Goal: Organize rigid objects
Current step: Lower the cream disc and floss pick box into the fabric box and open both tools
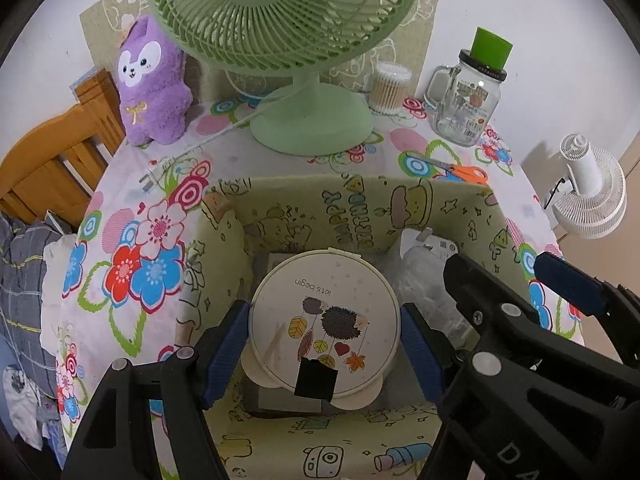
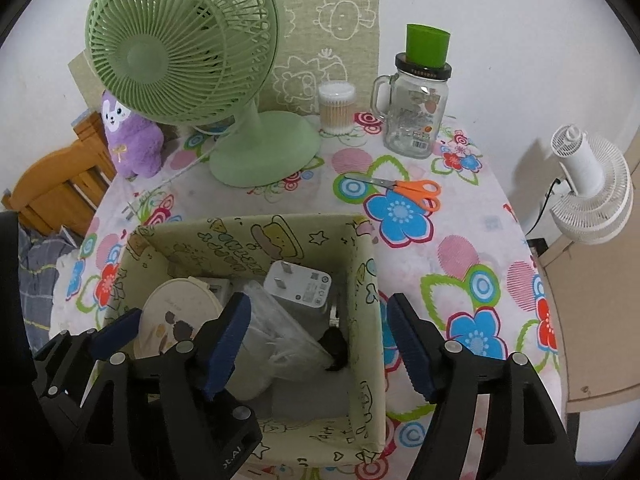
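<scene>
A green printed fabric box [image 1: 304, 208] [image 2: 364, 320] stands on the flowered tablecloth. Inside it, my left gripper [image 1: 324, 344] [image 2: 172, 332] is shut on a round cream tin [image 1: 324, 320] [image 2: 176, 312] with a hedgehog picture, one blue pad against each side. The tin sits over a grey item [image 1: 280, 398]. My right gripper [image 2: 320, 344] [image 1: 496, 264] is open, its fingers either side of the box's right wall with nothing gripped. A clear plastic bag [image 2: 276, 328] [image 1: 424, 284], a white charger [image 2: 298, 286] and a small black object [image 2: 334, 346] lie in the box.
A green desk fan [image 2: 180, 48], purple plush [image 2: 128, 140], cotton swab tub [image 2: 336, 108] and glass mug jar [image 2: 416, 116] with a green cup stand behind. Orange scissors [image 2: 416, 192] lie on the cloth. A wooden chair [image 1: 52, 168] is left, a white clip fan [image 2: 592, 192] right.
</scene>
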Demonstrator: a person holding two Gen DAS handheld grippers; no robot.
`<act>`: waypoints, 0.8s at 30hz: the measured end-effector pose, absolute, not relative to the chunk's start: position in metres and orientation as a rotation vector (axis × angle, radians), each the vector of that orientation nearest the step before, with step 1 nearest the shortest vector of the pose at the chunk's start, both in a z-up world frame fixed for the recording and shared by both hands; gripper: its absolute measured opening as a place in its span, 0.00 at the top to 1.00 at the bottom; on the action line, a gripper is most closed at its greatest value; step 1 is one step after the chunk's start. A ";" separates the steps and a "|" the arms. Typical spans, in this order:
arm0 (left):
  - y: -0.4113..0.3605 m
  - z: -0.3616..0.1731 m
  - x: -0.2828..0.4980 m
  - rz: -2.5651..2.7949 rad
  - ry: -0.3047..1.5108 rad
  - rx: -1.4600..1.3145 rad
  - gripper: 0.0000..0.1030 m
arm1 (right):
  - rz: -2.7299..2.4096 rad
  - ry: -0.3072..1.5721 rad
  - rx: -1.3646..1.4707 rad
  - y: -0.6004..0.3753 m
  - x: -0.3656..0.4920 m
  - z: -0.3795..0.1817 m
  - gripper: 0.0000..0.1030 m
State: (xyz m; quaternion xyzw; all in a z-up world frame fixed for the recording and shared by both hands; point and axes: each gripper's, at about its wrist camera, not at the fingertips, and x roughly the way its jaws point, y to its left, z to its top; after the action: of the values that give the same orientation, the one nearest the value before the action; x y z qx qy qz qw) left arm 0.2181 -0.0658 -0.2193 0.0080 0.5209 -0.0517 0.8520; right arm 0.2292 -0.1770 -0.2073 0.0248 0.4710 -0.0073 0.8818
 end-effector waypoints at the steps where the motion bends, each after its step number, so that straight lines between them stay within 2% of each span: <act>1: -0.065 -0.221 0.219 -0.107 1.103 0.015 0.26 | -0.016 0.984 0.051 -0.177 0.229 -0.209 0.27; 10: -0.063 -0.228 0.218 -0.085 1.112 0.017 0.25 | -0.025 0.990 0.050 -0.177 0.226 -0.216 0.25; 24: -0.060 -0.217 0.206 -0.075 1.101 0.008 0.16 | -0.021 0.969 0.061 -0.173 0.217 -0.206 0.24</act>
State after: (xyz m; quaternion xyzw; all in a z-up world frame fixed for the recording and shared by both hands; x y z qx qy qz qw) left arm 0.2063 -0.0603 -0.2168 0.0040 0.5231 -0.0355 0.8515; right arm 0.2165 -0.1734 -0.2055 0.0294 0.4656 -0.0103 0.8845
